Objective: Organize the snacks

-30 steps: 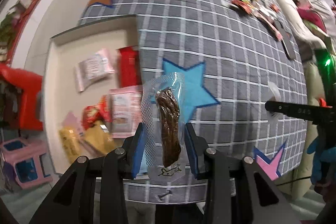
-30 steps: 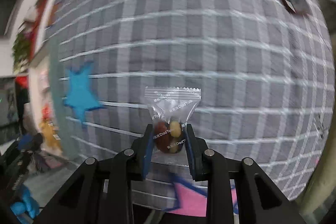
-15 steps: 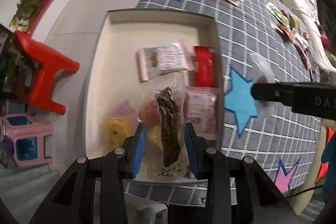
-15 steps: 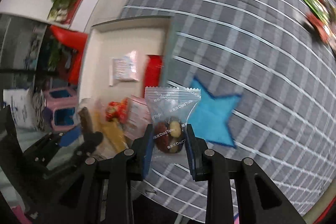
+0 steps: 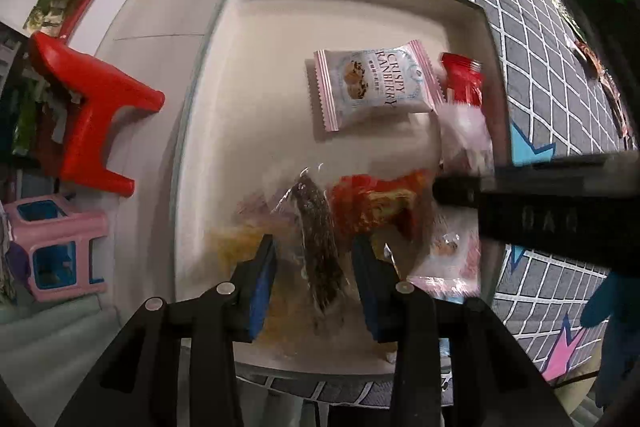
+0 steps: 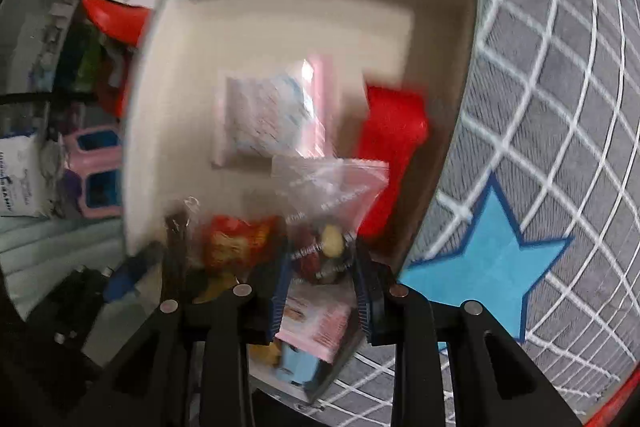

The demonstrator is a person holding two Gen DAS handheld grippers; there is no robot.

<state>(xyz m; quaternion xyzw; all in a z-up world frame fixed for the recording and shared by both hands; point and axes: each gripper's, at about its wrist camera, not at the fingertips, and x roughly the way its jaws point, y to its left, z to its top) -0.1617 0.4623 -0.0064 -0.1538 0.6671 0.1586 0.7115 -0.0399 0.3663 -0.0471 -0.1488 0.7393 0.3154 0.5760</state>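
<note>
My left gripper (image 5: 314, 281) hangs over the near end of the cream tray (image 5: 208, 75), its jaws spread wider than the clear jerky packet (image 5: 318, 243), which is blurred and tilted between them. My right gripper (image 6: 322, 273) is shut on a clear bag of nuts (image 6: 324, 223) above the tray's (image 6: 460, 27) near right corner. Its black body (image 5: 540, 215) crosses the left wrist view at the right. In the tray lie a pink-white cranberry biscuit packet (image 5: 372, 83), a red packet (image 5: 462, 79), an orange-red packet (image 5: 376, 203) and pink packets (image 5: 452, 259).
The tray sits at the left edge of a table under a grey checked cloth (image 6: 560, 107) with a blue star (image 6: 488, 251). A red stool (image 5: 92, 111) and a pink stool (image 5: 56, 247) stand on the floor to the left. More snacks lie at the cloth's far side (image 5: 592, 63).
Both grippers have moved left from above the cloth to above the tray. The left jaws have spread and the jerky packet has slipped and tilted between them. The right still holds the nut bag.
</note>
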